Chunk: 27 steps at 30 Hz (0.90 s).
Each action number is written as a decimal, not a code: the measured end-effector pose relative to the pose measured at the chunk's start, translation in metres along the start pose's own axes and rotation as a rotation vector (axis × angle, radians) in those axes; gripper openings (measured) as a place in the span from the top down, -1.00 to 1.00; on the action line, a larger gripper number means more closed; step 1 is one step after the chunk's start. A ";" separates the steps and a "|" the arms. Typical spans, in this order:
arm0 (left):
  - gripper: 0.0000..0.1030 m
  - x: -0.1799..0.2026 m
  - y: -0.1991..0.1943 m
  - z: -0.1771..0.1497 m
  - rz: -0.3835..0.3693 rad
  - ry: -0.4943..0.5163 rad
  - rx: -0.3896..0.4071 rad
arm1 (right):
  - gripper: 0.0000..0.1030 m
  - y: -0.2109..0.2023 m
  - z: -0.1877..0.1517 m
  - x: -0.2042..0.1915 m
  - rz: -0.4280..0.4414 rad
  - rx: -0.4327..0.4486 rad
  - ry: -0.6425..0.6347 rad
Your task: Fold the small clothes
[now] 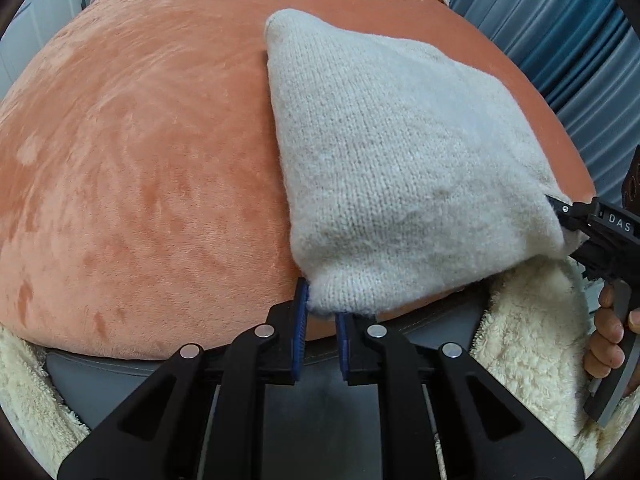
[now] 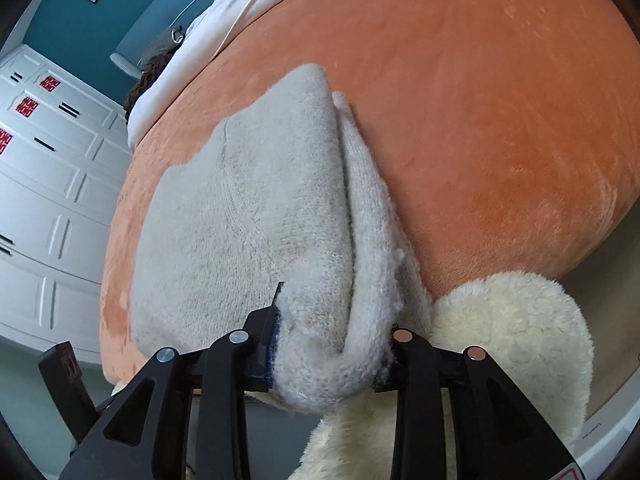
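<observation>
- Knit garment (image 1: 404, 168): cream, folded in layers, lying at the near edge of the orange blanket (image 1: 140, 168)
- Left gripper (image 1: 322, 320): jaws narrow, at its near corner; grip cannot be told
- Right gripper (image 2: 328, 356): clamped on a thick bunched fold
- Blanket beyond the garment lies bare

White letters "DAS" stand on the right tongs (image 1: 560, 216)' black body.
</observation>
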<state>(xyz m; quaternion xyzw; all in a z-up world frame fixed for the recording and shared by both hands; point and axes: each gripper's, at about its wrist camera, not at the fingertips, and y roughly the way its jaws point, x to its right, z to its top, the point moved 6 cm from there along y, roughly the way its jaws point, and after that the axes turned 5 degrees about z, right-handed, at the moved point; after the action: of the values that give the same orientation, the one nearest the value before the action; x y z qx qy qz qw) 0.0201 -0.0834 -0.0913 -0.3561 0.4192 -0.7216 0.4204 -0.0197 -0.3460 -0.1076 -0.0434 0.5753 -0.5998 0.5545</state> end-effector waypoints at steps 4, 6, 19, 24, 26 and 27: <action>0.50 -0.006 -0.013 -0.004 0.012 -0.001 0.006 | 0.18 -0.047 0.003 -0.025 -0.093 0.162 -0.100; 0.28 -0.013 -0.022 -0.009 0.036 -0.007 0.014 | 0.18 -0.065 0.003 -0.047 -0.133 0.225 -0.203; -0.10 -0.048 -0.075 0.005 0.138 -0.122 0.152 | 0.68 0.096 -0.070 -0.124 0.163 -0.228 -0.292; -0.12 -0.045 -0.077 0.009 0.100 -0.131 0.154 | 0.69 0.052 -0.048 -0.123 0.201 -0.188 -0.219; -0.12 -0.036 -0.074 0.011 0.088 -0.116 0.151 | 0.62 0.046 -0.049 -0.125 0.155 -0.163 -0.262; -0.12 -0.028 -0.071 0.013 0.077 -0.102 0.143 | 0.62 0.052 -0.053 -0.123 0.122 -0.185 -0.286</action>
<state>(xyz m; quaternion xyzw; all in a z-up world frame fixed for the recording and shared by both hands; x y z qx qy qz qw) 0.0202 -0.0407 -0.0264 -0.3450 0.3582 -0.7140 0.4929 0.0227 -0.2100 -0.0919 -0.1442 0.5448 -0.4973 0.6596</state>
